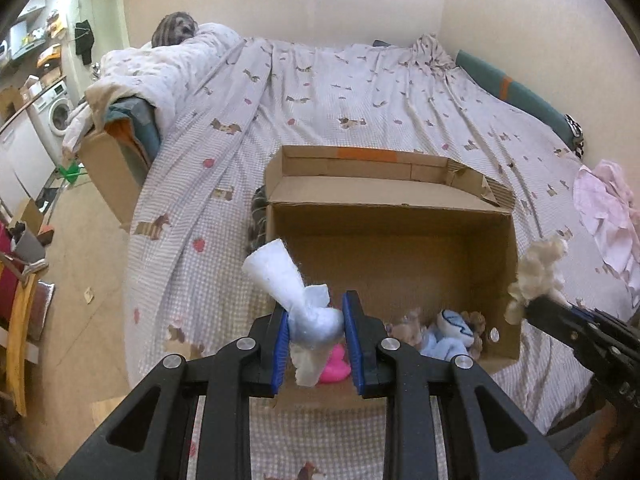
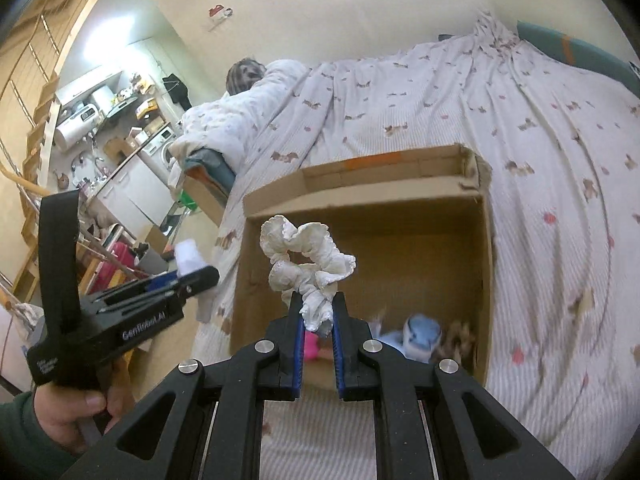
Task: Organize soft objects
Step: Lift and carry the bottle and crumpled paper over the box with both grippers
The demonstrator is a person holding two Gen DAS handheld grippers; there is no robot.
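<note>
My left gripper [image 1: 316,322] is shut on a white knotted sock [image 1: 280,276], held above the near left corner of an open cardboard box [image 1: 392,248] on the bed. My right gripper [image 2: 318,316] is shut on a cream ruffled scrunchie [image 2: 304,256], lifted over the same box [image 2: 486,264]. In the left wrist view the right gripper [image 1: 532,306] comes in from the right with the scrunchie [image 1: 540,272] beside the box's right wall. Inside the box lie a pink toy [image 1: 334,364], a light blue plush [image 1: 448,336] and a brown plush [image 1: 476,320].
The bed wears a sheet with a dog print [image 1: 360,92]; a bunched duvet [image 1: 160,68] lies at its far left. A second cardboard box [image 1: 112,164] hangs off the bed's left side. Pink cloth [image 1: 608,216] lies at the right. A kitchen area with a washing machine [image 1: 58,114] is beyond.
</note>
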